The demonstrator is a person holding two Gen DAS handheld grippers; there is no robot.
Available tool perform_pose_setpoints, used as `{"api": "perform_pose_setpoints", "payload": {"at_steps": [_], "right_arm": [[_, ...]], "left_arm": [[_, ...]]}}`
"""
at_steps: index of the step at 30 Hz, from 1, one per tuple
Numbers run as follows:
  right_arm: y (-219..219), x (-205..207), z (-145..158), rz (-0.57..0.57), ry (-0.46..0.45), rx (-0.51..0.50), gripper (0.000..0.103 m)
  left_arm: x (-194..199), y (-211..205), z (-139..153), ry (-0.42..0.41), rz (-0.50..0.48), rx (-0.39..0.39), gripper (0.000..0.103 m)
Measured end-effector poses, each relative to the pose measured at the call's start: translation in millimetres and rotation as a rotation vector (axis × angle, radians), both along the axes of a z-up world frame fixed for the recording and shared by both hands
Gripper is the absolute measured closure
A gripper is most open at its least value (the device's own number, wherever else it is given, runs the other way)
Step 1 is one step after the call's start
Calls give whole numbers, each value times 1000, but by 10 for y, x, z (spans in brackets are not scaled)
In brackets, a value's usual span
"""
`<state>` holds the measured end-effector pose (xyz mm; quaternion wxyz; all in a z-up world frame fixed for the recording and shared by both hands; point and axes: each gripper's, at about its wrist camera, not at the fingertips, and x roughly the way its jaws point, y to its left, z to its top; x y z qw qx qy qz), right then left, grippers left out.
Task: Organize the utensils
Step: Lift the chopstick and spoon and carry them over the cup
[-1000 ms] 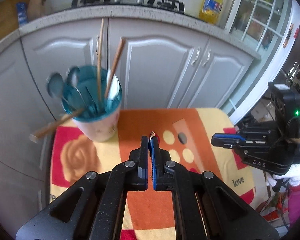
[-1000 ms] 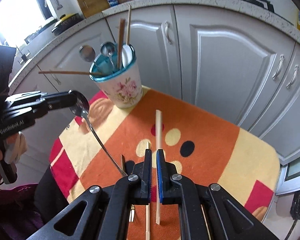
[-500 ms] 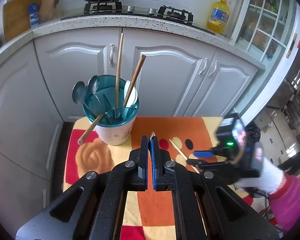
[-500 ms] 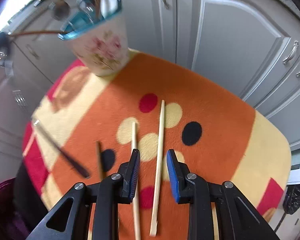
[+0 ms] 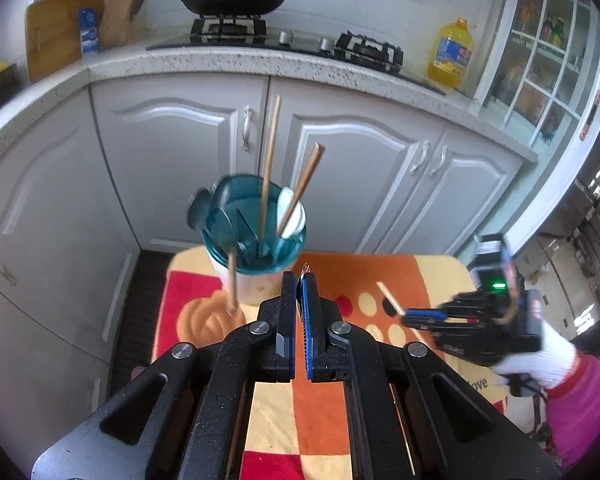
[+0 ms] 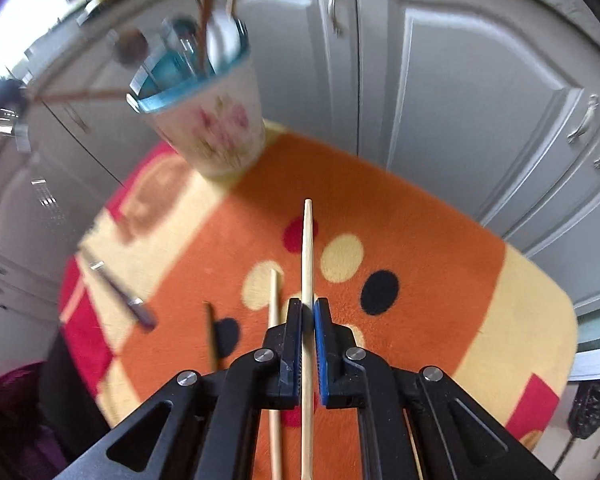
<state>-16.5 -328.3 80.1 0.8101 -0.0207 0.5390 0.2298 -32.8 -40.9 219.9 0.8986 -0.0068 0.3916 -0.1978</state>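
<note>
Pale wood chopstick (image 6: 307, 264): you have it pinched between the pads of your right gripper (image 6: 308, 312). Its long axis runs straight away from that camera, the thin tip pointing toward the cabinet doors (image 6: 460, 80), the thicker end passing back under the gripper body. From the left wrist view its tip (image 5: 388, 296) sticks out ahead of the gripper, up and to the left.
Right gripper jaws: they have just been closing, and they now stand narrow, clamped on that chopstick.
Second pale chopstick (image 6: 274, 320): it lies on the orange patterned mat (image 6: 420, 240) just left of the held one, almost parallel, tip also pointing toward the cabinets.
Left gripper (image 5: 299, 312): your jaws are pressed together on a thin metal utensil handle (image 5: 305, 269), whose end pokes out past the fingertips. In the right wrist view a blurred metal handle (image 6: 120, 296) slants over the left part of the mat.
Dark stick (image 6: 210, 332): it lies on the mat left of the two chopsticks, roughly along the same direction.
Floral holder with teal rim (image 5: 256, 248): it stands at the far left corner of the mat, just ahead of your left gripper. Brown chopsticks (image 5: 268, 168) stand up out of it, leaning, with spoons (image 5: 290, 212) beside them; one stick (image 5: 232, 284) hangs outward over the rim.
Your gloved right hand (image 5: 540, 360): it grips the right gripper's handle.
</note>
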Motion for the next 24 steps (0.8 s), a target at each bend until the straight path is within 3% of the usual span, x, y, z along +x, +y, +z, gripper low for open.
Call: {"api": "perform_pose_setpoints", "payload": {"at_steps": [7, 14, 24], "right_arm": [[-124, -151, 606, -13, -107, 116, 97], [184, -113, 1073, 42, -197, 193, 98], [690, 231, 1416, 36, -300, 328, 97]], "left_arm": [[43, 159, 310, -59, 45, -13, 102], [241, 318, 613, -120, 107, 12, 102], [604, 446, 728, -181, 184, 111, 102]]}}
